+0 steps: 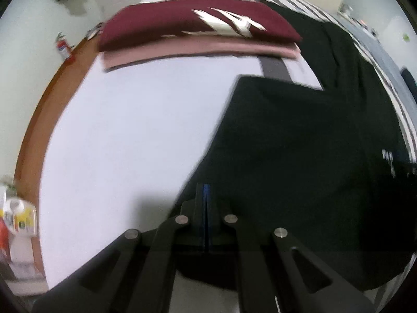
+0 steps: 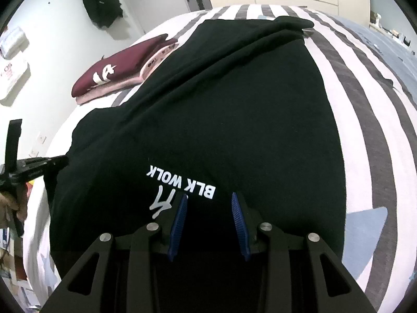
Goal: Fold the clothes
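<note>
I'm pinching the left edge of the black shirt [image 2: 208, 99] with my left tongs [image 1: 206, 190] to fold it over, while my right tongs [image 2: 209, 200], spread, are hovering near its logo on the bed [image 2: 370, 120]

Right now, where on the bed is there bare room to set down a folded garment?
The white sheet between the black printed shirt and the maroon-on-pink folded stack is bare. The striped cover beside the shirt is free too.
</note>
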Demonstrator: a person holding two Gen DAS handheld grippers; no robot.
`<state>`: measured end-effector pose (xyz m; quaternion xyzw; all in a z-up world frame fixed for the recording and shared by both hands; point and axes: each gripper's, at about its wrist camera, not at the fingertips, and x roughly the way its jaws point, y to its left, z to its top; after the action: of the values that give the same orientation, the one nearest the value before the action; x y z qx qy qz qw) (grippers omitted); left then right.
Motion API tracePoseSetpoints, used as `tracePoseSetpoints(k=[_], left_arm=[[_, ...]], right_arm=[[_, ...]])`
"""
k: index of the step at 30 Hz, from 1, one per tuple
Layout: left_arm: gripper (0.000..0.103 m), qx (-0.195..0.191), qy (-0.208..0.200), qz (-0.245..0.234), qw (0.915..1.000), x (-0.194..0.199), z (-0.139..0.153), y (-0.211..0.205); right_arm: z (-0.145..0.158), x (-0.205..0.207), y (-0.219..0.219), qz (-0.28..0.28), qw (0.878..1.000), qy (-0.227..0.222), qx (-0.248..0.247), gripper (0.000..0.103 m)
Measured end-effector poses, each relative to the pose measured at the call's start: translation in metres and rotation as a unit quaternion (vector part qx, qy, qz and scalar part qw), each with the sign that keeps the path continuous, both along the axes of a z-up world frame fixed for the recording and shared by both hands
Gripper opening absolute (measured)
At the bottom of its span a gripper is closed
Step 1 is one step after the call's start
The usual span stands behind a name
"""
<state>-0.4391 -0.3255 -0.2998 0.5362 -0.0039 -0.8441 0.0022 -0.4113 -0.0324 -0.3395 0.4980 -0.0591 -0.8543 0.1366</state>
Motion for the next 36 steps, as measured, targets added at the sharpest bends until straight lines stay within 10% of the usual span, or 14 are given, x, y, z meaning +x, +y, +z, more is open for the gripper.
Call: tracePoseSetpoints(k=[8, 16, 30, 36], left_arm=[[0.001, 0.077, 0.019, -0.052, 0.9955, 0.024, 0.031, 0.054], [0.002, 0.067, -0.025, -0.028, 0.9970, 0.035, -0.016, 0.057], [0.002, 0.006, -0.019, 0.016, 0.9997, 0.034, 0.014, 0.072], [0.002, 0.051, -0.001, -0.004, 0.9987, 0.030, 0.036, 0.116]], right_arm=[[0.012, 0.030, 0.018, -0.021, 1.000, -0.013, 0.008, 0.033], [0.008, 0.069, 0.053, -0.039, 0.999, -0.037, 0.002, 0.033], [0.008, 0.152, 0.084, -0.025, 0.995, -0.095, -0.018, 0.032], [0.041, 0.141, 0.097, -0.038, 0.998, -0.053, -0.015, 0.032]])
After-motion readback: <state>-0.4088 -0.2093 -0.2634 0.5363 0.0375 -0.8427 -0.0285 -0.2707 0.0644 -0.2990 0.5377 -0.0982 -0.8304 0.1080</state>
